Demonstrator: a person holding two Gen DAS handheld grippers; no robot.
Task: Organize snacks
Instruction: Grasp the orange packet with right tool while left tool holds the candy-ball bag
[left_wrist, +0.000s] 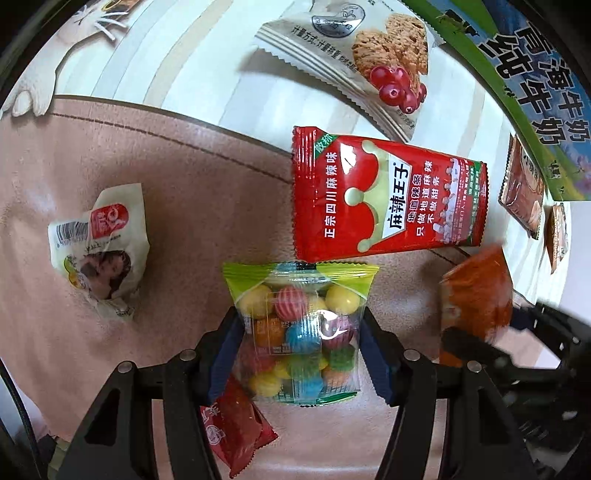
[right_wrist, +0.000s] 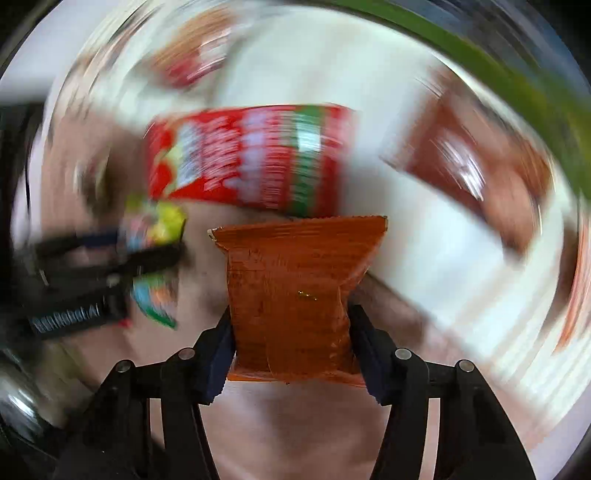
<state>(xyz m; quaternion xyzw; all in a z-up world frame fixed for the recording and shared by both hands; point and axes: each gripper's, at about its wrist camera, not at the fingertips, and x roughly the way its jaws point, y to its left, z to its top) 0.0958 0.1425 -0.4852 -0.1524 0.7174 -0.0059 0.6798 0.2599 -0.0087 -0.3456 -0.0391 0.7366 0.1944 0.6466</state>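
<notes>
The long red spicy-strip packet lay flat with crimped, saw-toothed ends, glossy film printed with a pale green crown shape, and everything else sat around it. Just below it hung the clear candy bag, green-edged and crinkly, packed with round striped and plain balls in yellow, blue, red and orange. Above it lay a pale cookie packet with ridged seals, showing rough oat biscuits and shiny red berries. Far to its left rested a crumpled white wrapper, wrinkled and lumpy; to its right, two small brown packets lay beside a green and blue milk carton. A small red sachet lay below the candy bag, partly under it. The surface was a soft pinkish-tan mat with a stitched edge, laid over a pale striped cloth — no more of the room showed. The left gripper had its blue pads pressed on both sides of the candy bag, partly closed and holding it. The right gripper — its view badly smeared — stood partly closed too, pads squeezing a matte orange packet with a pleated top seal, held just below the red packet's right end.
</notes>
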